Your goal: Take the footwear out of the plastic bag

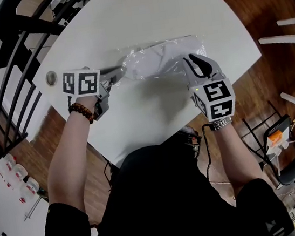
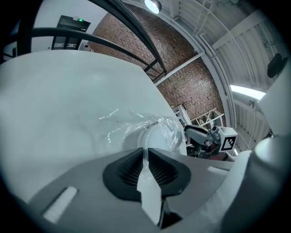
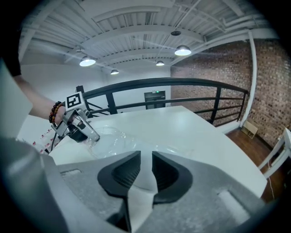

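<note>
- Left claw [image 1: 116,73], 10 o'clock from the person: jaws pinched together on the left edge of the plastic bag [image 1: 156,59].
- Right claw [image 1: 194,60], 2 o'clock: jaws apart, nothing gripped, just over the bag's right end.
- Bag: clear and crinkled, lying on the white desk [image 1: 138,12] at 12 o'clock, between both claws.
- Footwear [image 2: 157,136]: white, inside the bag; detail lost behind the film.
- Black railing [image 1: 12,46] beyond the desk, 10 o'clock.

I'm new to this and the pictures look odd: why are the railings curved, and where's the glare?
Right gripper view: wide-angle lens bows the railing; ceiling lamps blow out white. Left gripper view: dark corners, highlights glinting on the plastic bag. Head view: even light.
</note>
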Demonstrator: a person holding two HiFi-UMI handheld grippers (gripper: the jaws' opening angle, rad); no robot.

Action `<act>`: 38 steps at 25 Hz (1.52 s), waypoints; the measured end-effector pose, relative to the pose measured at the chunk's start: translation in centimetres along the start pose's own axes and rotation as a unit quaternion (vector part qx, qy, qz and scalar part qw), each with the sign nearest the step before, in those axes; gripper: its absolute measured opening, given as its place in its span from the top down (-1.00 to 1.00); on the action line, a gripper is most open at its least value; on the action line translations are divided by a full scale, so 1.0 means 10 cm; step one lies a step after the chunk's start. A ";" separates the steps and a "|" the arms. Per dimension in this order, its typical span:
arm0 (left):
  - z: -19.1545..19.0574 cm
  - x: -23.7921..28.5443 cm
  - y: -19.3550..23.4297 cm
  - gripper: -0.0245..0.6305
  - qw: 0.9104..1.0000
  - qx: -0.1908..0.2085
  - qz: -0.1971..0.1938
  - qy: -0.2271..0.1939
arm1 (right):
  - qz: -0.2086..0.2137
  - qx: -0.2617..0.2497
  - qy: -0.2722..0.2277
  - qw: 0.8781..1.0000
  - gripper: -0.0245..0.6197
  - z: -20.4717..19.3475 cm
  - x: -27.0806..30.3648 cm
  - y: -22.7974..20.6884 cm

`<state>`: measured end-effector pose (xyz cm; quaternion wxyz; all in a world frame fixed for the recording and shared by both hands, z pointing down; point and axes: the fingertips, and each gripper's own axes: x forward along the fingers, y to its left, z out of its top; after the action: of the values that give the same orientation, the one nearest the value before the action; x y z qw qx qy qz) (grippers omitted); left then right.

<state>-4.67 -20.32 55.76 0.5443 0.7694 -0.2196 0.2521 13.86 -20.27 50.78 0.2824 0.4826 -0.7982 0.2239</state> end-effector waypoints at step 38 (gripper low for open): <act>-0.02 -0.06 -0.04 0.61 0.996 -0.071 -0.048 -0.015 | 0.126 0.274 0.047 0.952 0.94 -0.44 -0.02 -0.61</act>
<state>-4.98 -20.01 55.13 0.6055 0.7422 -0.2079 0.1981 20.40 -20.02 54.41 0.1461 0.4254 -0.7463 0.4907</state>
